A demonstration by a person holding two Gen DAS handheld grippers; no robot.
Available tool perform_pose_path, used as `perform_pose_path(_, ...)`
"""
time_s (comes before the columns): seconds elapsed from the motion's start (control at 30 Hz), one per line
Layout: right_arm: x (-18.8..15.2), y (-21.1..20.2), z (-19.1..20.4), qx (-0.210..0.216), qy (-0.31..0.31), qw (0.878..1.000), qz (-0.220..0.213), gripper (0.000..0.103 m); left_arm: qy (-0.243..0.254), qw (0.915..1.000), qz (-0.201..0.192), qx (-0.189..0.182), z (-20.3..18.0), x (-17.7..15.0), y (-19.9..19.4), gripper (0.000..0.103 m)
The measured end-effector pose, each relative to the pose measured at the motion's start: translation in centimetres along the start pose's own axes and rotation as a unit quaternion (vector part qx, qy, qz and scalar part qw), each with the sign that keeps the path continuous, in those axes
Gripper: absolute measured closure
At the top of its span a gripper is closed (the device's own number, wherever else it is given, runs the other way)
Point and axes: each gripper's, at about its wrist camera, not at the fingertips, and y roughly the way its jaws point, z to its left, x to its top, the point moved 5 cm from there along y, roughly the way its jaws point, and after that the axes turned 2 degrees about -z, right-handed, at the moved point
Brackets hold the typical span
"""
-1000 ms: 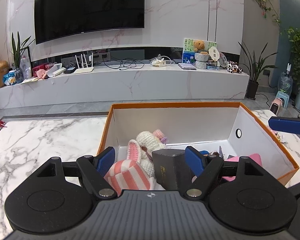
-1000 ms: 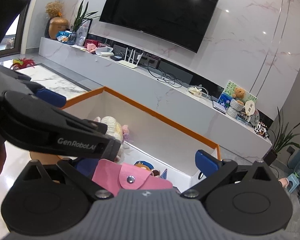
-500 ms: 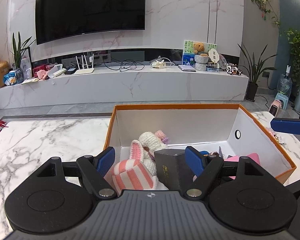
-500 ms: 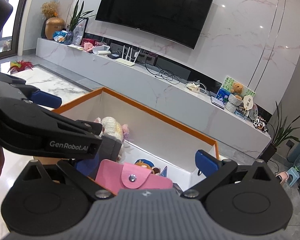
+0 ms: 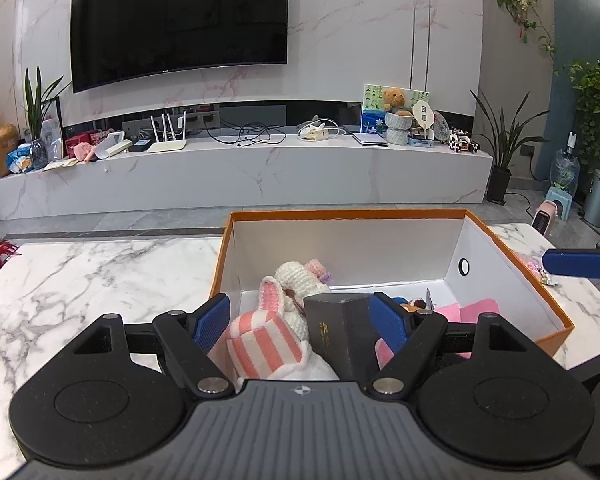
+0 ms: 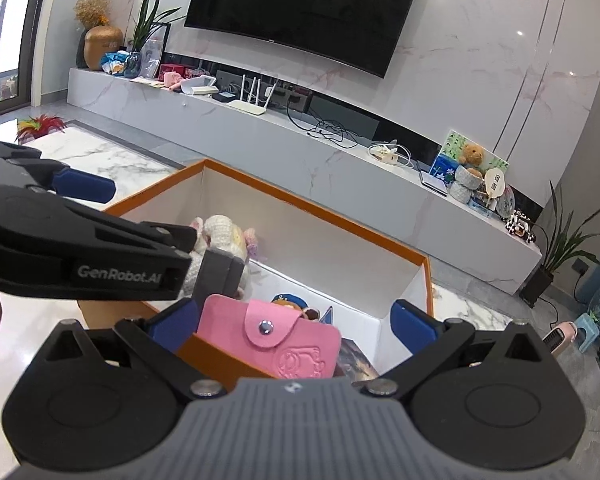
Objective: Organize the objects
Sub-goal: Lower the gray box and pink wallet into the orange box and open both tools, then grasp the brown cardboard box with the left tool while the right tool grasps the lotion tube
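L gripper (image 5: pixel 300 318) hangs w/ jaws spread wide, gripping nothing, over knitted bunny (image 5: pixel 296 286) and grey box (image 5: pixel 334 330) inside orange-rimmed box (image 5: pixel 348 213); R gripper (image 6: pixel 296 322), also agape and empty, above pink wallet (image 6: pixel 276 344) near rim—apparently packing stage, next likely picking another item.

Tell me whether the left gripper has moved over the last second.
Yes, slightly. In the left wrist view the orange box sits lower and more rightward against the TV than before, so the left gripper rose and pulled back.
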Motion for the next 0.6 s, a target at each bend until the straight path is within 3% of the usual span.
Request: perform_pose_path(0.6, 0.4, -3.3, 1.7, 0.006, -0.008, 1.0, -0.013, 0.001, 0.019, 0.9998, -0.002, 0.003, 0.1, -0.1, -2.9, 0.012)
